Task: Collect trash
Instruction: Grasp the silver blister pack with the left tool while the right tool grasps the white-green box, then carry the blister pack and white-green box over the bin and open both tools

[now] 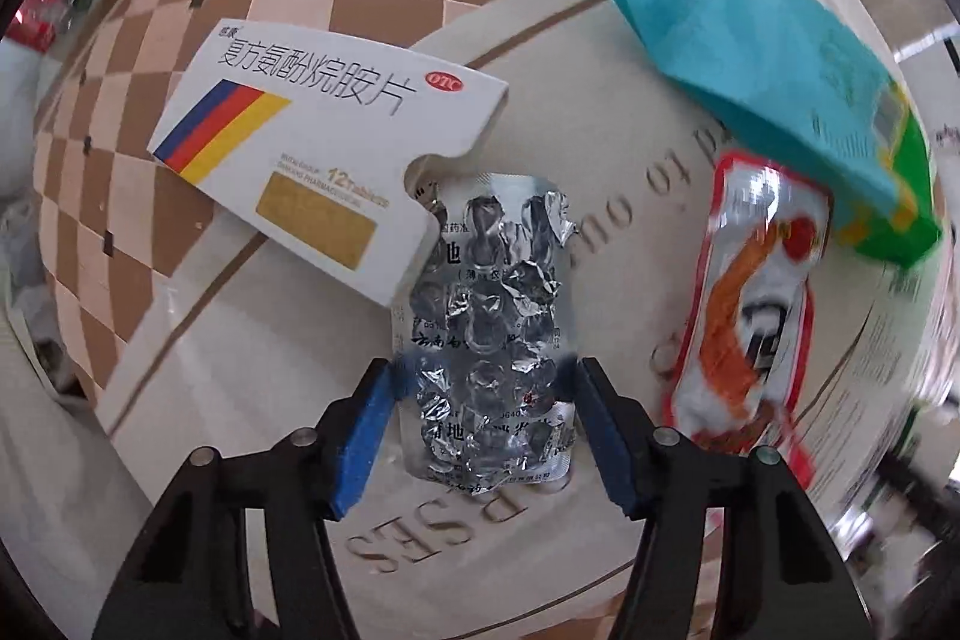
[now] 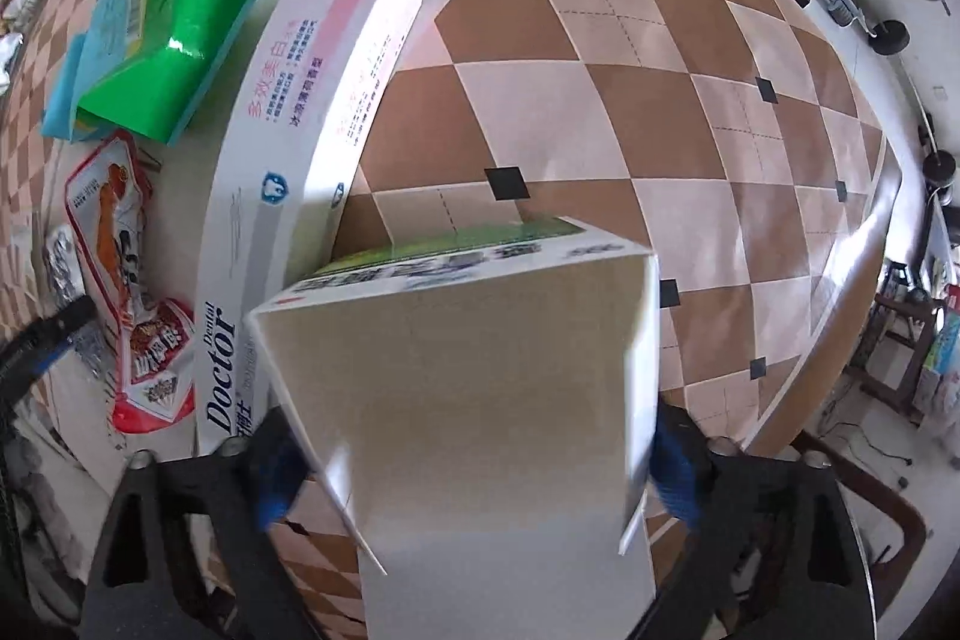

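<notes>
Two grippers, each with one piece of trash.
The left gripper (image 1: 483, 394) pinches one foil pill sheet (image 1: 489, 328) lying on the table (image 1: 252, 340). The right gripper (image 2: 474, 454) squeezes one white box (image 2: 480, 382), lifted up. Nearby lie one pill box (image 1: 324, 148), one red wrapper (image 1: 750, 316), one green bag (image 2: 174, 46), and one toothpaste box (image 2: 300, 130).
</notes>
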`<state>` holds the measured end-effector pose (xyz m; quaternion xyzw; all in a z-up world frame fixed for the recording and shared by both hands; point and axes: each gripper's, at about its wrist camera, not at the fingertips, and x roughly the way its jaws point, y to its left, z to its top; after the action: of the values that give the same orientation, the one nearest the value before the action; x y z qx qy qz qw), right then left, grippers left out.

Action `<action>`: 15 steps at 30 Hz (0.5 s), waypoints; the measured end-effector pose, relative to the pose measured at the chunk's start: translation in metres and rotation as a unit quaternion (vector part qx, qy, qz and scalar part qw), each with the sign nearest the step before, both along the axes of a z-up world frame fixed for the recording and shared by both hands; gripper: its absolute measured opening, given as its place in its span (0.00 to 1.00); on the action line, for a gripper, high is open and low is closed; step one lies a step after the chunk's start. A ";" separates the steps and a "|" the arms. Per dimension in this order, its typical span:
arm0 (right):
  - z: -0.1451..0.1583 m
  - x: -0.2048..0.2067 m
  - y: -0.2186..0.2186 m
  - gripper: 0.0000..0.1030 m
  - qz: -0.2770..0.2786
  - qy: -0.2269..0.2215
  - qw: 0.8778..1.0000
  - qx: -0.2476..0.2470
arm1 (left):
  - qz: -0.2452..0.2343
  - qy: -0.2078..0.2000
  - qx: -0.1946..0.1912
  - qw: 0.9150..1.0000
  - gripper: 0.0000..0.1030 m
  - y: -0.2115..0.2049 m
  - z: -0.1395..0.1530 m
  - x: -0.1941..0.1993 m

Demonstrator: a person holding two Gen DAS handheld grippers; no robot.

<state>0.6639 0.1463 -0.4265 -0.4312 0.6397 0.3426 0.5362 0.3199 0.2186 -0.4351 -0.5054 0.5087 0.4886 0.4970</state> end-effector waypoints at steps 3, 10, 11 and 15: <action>0.006 0.001 -0.012 0.87 -0.011 -0.012 1.000 0.015 | -0.019 0.006 0.012 1.000 0.57 -0.018 0.007 -0.005; 0.032 0.001 -0.059 0.86 -0.051 -0.028 0.997 0.050 | -0.087 0.027 0.084 0.992 0.57 -0.072 0.051 -0.016; 0.038 -0.001 -0.067 0.86 -0.057 -0.031 0.996 0.058 | -0.098 0.028 0.099 0.990 0.57 -0.080 0.060 -0.019; 0.064 -0.024 -0.104 0.86 -0.074 -0.043 0.992 0.091 | -0.131 0.021 0.149 0.980 0.57 -0.108 0.095 -0.026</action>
<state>0.6399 0.0422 -0.3622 -0.3461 0.6125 0.3401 0.6240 0.2939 0.1102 -0.3406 -0.3441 0.5029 0.5000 0.6153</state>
